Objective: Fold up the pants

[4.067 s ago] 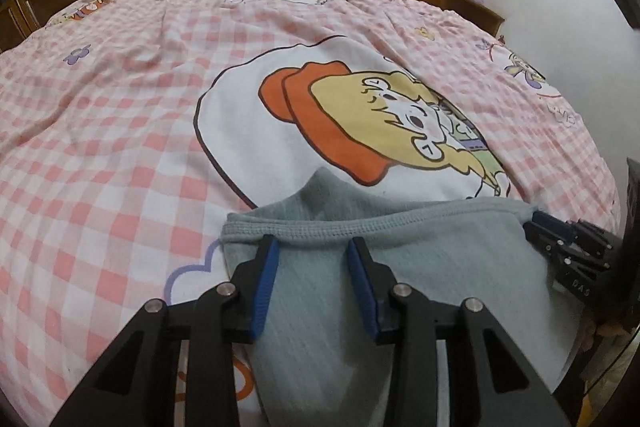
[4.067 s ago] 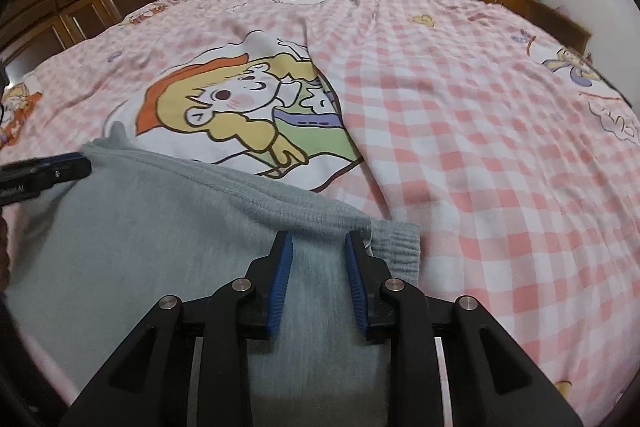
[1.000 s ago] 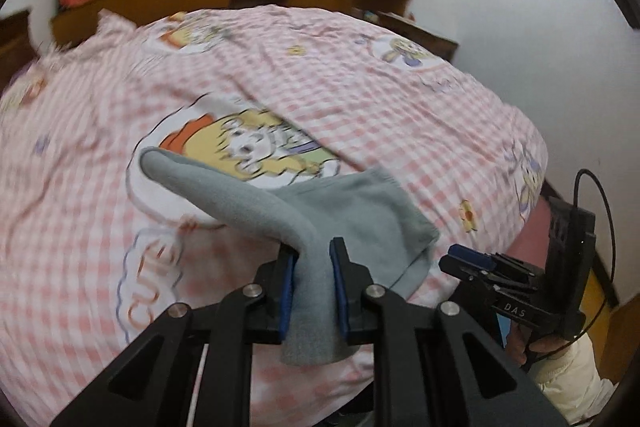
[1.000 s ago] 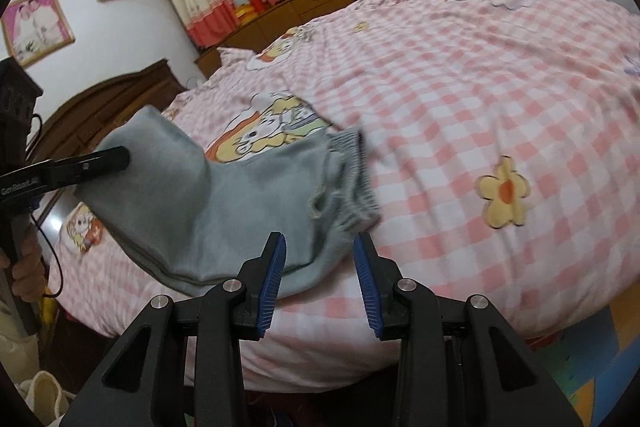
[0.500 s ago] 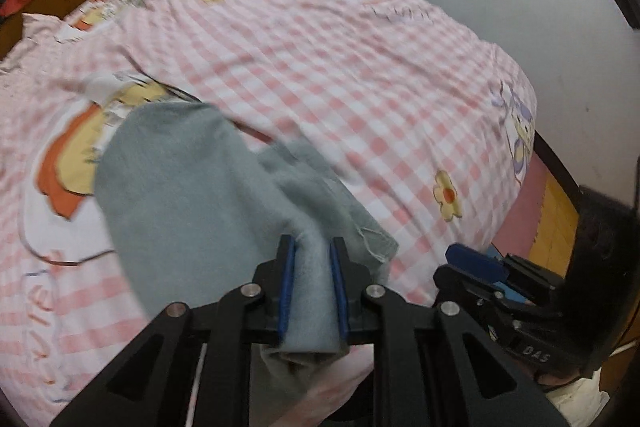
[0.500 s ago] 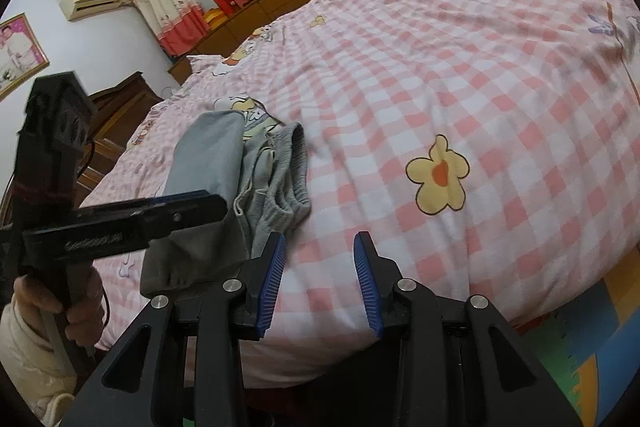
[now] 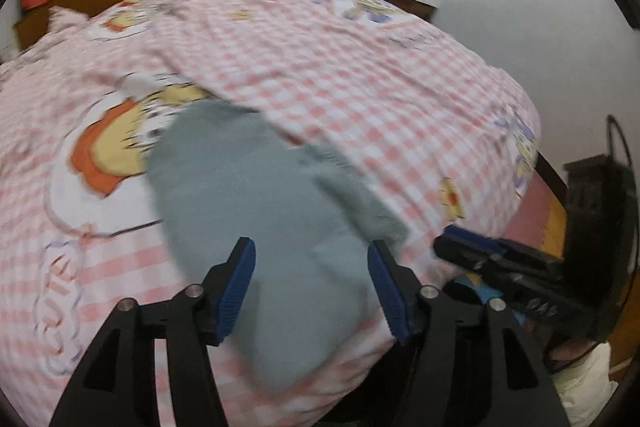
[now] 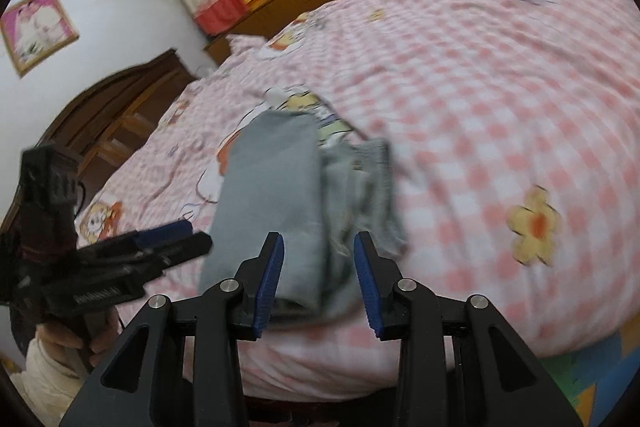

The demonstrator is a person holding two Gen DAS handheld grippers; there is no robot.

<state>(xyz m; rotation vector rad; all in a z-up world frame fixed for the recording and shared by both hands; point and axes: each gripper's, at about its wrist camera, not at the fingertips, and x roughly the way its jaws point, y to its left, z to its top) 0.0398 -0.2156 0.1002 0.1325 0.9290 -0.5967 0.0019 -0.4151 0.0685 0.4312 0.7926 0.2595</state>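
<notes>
A: Left gripper (image 7: 310, 285) — its jaws have just been opening, blue pads wide apart over the folded grey fleece pants (image 7: 256, 195), gripping nothing.

B: Pants lie low centre on the pink checked bedspread (image 8: 500, 87), near its front edge. Right gripper (image 8: 319, 283) hangs above, fingers apart, empty.

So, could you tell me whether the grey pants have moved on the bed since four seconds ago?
Yes. The grey pants were spread wide below the cartoon print; now they lie folded narrower beside it, released from the just-opened left gripper.
</notes>
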